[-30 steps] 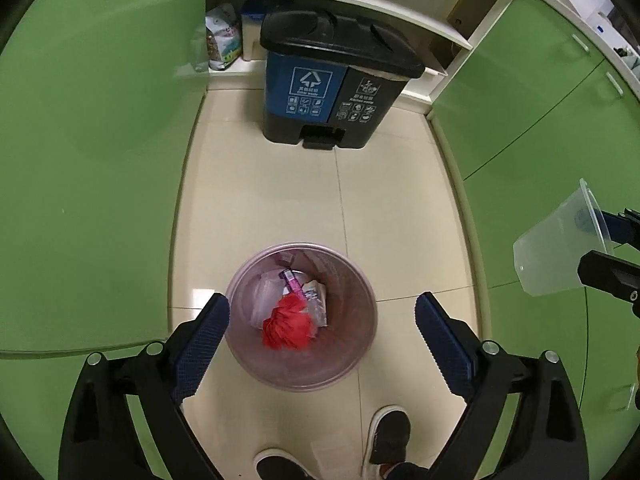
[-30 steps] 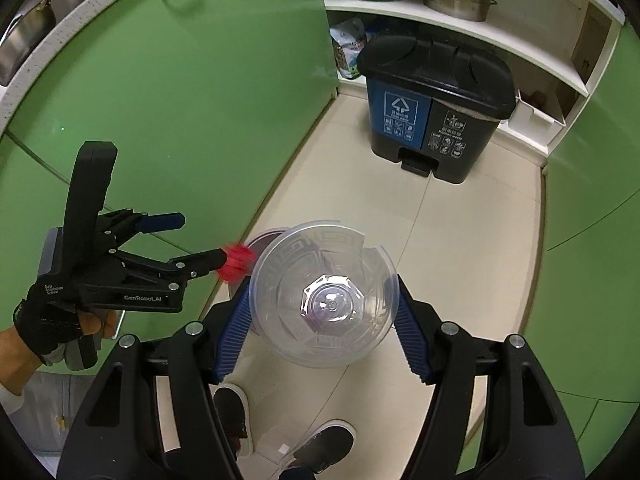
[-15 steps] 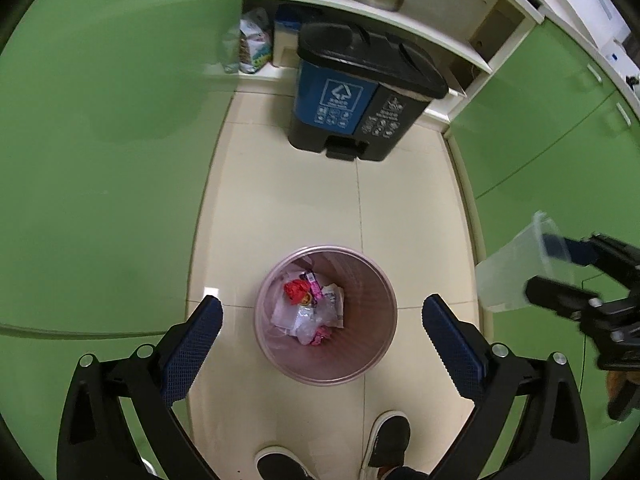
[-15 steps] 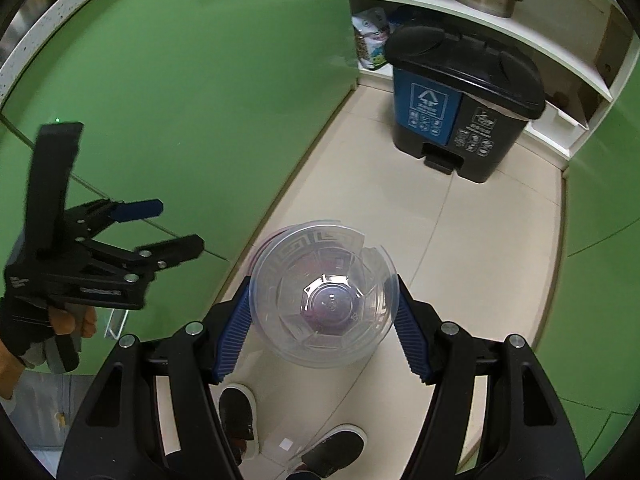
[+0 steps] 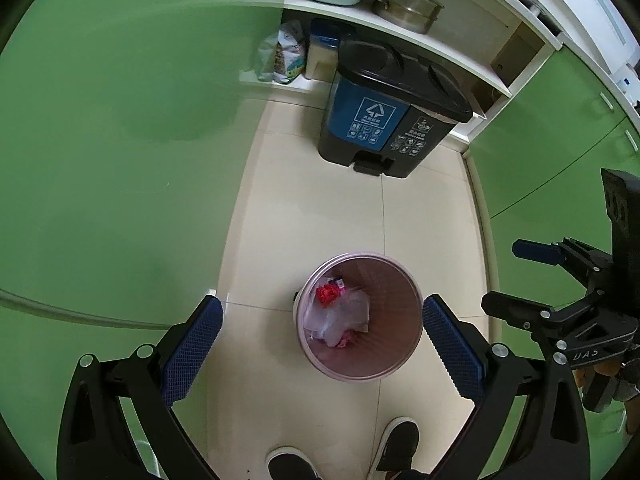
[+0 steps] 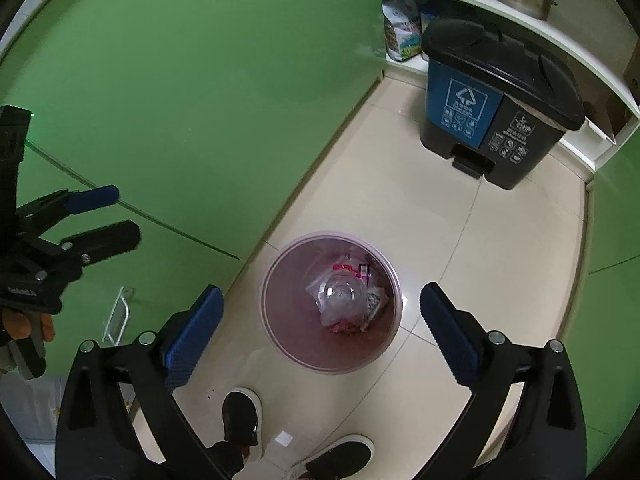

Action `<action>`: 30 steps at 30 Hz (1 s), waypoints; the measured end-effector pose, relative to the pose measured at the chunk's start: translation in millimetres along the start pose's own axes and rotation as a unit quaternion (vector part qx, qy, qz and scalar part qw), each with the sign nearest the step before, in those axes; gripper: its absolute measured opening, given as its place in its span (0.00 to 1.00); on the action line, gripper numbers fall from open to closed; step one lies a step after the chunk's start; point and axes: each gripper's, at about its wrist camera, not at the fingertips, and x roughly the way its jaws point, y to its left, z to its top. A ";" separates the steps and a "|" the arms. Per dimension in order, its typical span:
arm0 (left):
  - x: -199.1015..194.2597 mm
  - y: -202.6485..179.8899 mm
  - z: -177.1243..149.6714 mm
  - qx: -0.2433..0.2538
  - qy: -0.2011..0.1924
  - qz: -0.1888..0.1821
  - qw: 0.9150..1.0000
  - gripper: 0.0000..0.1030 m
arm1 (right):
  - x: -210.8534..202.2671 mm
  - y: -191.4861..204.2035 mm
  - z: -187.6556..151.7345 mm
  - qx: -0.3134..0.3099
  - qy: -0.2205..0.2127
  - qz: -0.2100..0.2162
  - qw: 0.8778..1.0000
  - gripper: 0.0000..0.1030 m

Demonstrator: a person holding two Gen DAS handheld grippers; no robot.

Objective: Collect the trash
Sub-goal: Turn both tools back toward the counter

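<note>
A pink waste basket (image 5: 396, 340) stands on the tiled floor below both grippers. Inside it lie a red crumpled scrap (image 5: 327, 293), a clear plastic cup (image 6: 340, 292) and several wrappers. My left gripper (image 5: 320, 306) hangs open above the basket with nothing between its blue pads. My right gripper (image 6: 320, 294) is also above the basket (image 6: 288, 320), its jaws opening wide and empty. Each gripper shows in the other's view: the right gripper (image 5: 518, 278) at the right edge, the left gripper (image 6: 112, 218) at the left edge, each held by a hand.
A black pedal bin (image 5: 394, 120) with a blue and a dark grey half stands at the far end of the floor, under white shelves with pots. Green cabinet doors line both sides. The person's shoes (image 6: 240, 416) stand just in front of the basket.
The clear cup has left my right gripper and now lies in the basket; the right jaws have spread wide. The red scrap has dropped into the basket. The left gripper has drifted aside.
</note>
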 end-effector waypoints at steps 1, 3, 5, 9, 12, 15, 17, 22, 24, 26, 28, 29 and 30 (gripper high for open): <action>-0.6 0.1 -0.5 0.000 0.001 -0.001 1.000 0.93 | -0.7 1.0 -0.6 0.000 0.002 -0.003 1.000 0.94; -3.2 -1.8 -0.1 0.001 0.002 -0.004 1.000 0.93 | -4.8 3.7 -1.5 0.000 0.005 -0.008 1.000 0.95; -7.9 -5.1 -0.2 0.003 0.003 -0.007 1.000 0.93 | -14.4 6.5 -2.4 0.002 0.004 -0.014 1.000 0.95; -33.0 -15.5 -0.6 0.007 -0.002 -0.012 1.000 0.93 | -41.4 11.9 -3.2 0.005 -0.001 -0.023 1.000 0.95; -68.2 -26.3 -0.1 0.008 -0.009 -0.014 1.000 0.93 | -76.6 19.8 -1.9 0.003 -0.006 -0.029 1.000 0.95; -107.1 -32.8 -2.1 0.004 -0.015 -0.012 1.000 0.93 | -120.0 34.5 -2.2 -0.003 -0.012 -0.035 0.999 0.95; -134.2 -35.8 -4.8 -0.005 -0.019 -0.010 1.000 0.93 | -148.9 44.4 -2.5 -0.007 -0.017 -0.035 0.999 0.96; -226.3 -39.6 -15.8 -0.031 -0.036 0.010 0.999 0.93 | -231.7 77.8 0.6 -0.028 -0.030 -0.026 0.999 0.97; -265.7 -34.7 -20.9 -0.046 -0.046 0.020 0.998 0.93 | -264.5 96.6 4.6 -0.047 -0.035 -0.023 0.998 0.97; -297.5 -29.9 -24.3 -0.055 -0.056 0.030 0.996 0.93 | -287.7 112.4 8.7 -0.061 -0.038 -0.016 0.997 0.97; -334.2 -20.4 -28.5 -0.067 -0.069 0.042 0.994 0.93 | -313.9 133.9 13.8 -0.081 -0.044 -0.012 0.996 0.97; -354.9 -13.7 -31.5 -0.074 -0.076 0.050 0.993 0.93 | -323.6 144.0 16.7 -0.088 -0.048 -0.010 0.995 0.97; -368.8 -9.2 -34.7 -0.079 -0.080 0.055 0.992 0.93 | -336.8 159.0 19.3 -0.098 -0.053 -0.004 0.994 0.97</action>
